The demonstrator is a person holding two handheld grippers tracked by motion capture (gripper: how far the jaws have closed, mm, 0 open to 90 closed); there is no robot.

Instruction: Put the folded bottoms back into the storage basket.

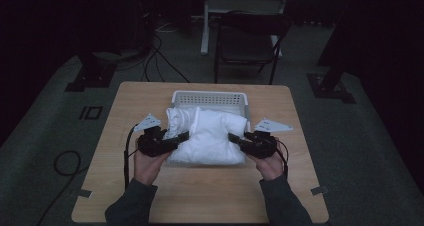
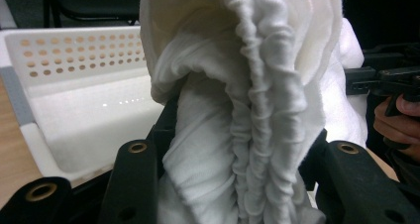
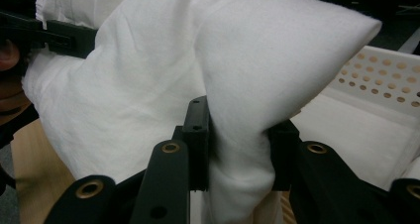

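High view: left hand-held gripper (image 1: 184,136) and right hand-held gripper (image 1: 233,137) clamped on opposite ends of white cloth bundle (image 1: 210,133), held over white basket (image 1: 210,99). Could slip from bunched folds if pulled unevenly, or snag on basket rim.

The high view was dim, and the room behind the table (image 1: 200,196) was lost in black. The table top was lit softly from above, and only faint shadows were cast. The white cloth (image 1: 210,133) looked brightest. In both gripper views the cloth (image 2: 247,85) was lit well and shown sharp, while the near black jaws were a little blurred. No glare was seen.
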